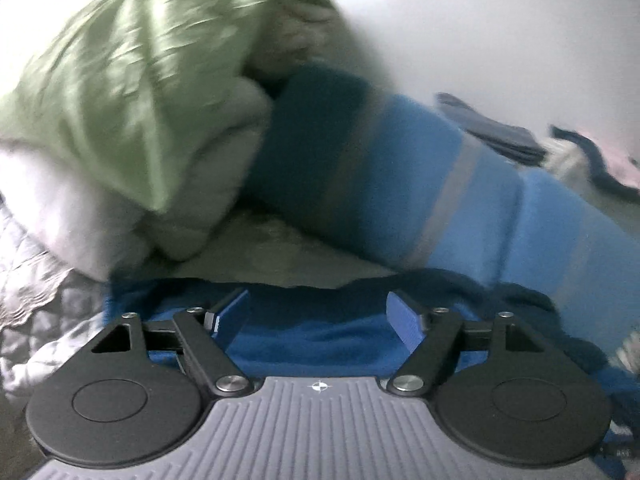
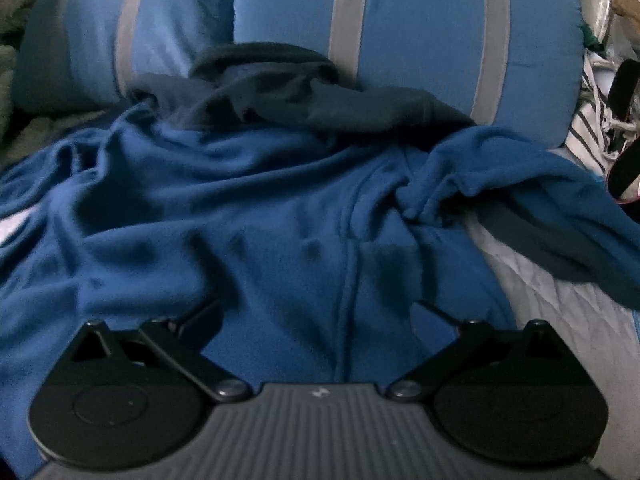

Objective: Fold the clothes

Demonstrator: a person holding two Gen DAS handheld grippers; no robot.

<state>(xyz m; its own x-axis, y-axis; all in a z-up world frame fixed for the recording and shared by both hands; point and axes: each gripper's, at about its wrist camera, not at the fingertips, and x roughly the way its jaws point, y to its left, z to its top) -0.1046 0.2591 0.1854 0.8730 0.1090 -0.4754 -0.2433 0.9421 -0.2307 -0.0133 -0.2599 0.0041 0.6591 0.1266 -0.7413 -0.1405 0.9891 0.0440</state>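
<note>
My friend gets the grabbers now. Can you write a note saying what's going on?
Left gripper: open, holding nothing, low over the blue fleece garment.
Right gripper: open, holding nothing, over the same fleece garment.
The garment lies rumpled and spread on the bed, its dark navy part bunched against the blue pillow with grey stripes. A green pillow sits to the left.
Done: no fold visible yet.
Left: smooth the garment flat, then fold it.

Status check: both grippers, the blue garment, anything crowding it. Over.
Left gripper open, low over blue fleece garment. Right gripper open, nothing held. Garment crumpled, unfolded. Striped blue pillow sits under its collar end; green pillow further left.
</note>
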